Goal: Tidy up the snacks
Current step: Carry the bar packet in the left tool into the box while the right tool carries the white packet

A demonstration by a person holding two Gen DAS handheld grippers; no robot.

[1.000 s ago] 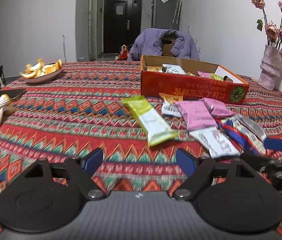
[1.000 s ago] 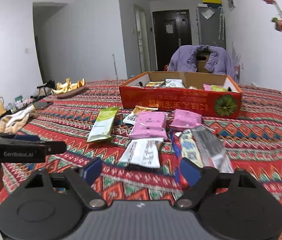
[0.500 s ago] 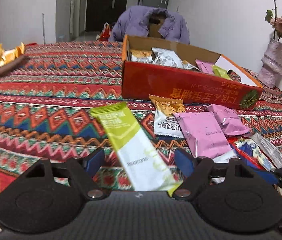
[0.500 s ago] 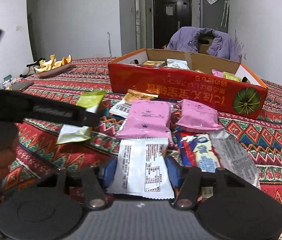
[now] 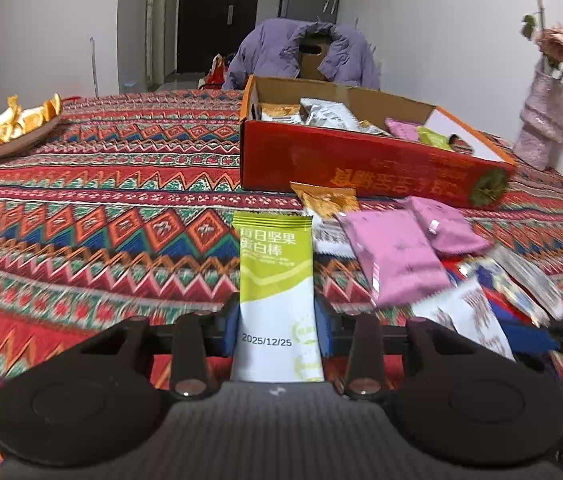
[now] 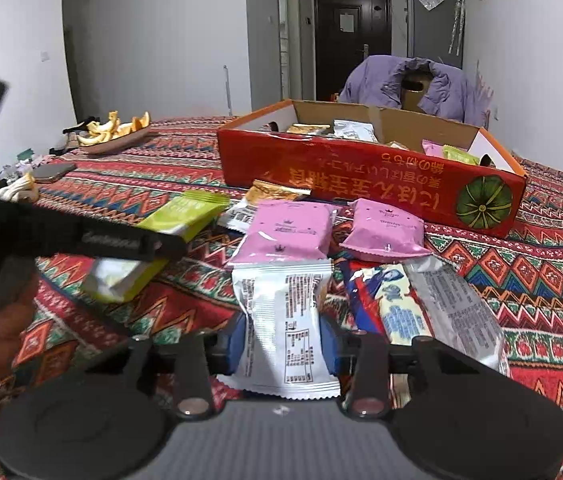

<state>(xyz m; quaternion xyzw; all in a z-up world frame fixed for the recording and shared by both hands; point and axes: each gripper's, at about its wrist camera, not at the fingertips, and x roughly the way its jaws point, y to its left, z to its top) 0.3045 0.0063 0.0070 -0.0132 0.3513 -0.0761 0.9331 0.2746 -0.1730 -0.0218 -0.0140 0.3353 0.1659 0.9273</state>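
Observation:
My left gripper (image 5: 277, 330) is shut on the near end of a green and white snack bar (image 5: 275, 276). The bar also shows in the right wrist view (image 6: 177, 220). My right gripper (image 6: 283, 340) is shut on a white snack packet (image 6: 285, 312). Both packets are low over the patterned tablecloth. Loose on the cloth lie two pink packets (image 6: 287, 232) (image 6: 385, 228), an orange packet (image 5: 325, 200) and a blue and silver packet (image 6: 397, 308). Behind them stands an open red cardboard box (image 5: 365, 160) holding several snacks.
A plate of orange peels (image 5: 13, 128) sits far left. A pink vase of dried flowers (image 5: 545, 120) stands far right. A chair draped with a purple jacket (image 5: 301, 56) is behind the table. A phone (image 6: 53, 172) and cloth lie at the left edge.
Both grippers moved forward onto the packets and closed, the left on the green bar, the right on the white packet. The green bar turned to point straight away from the left gripper.

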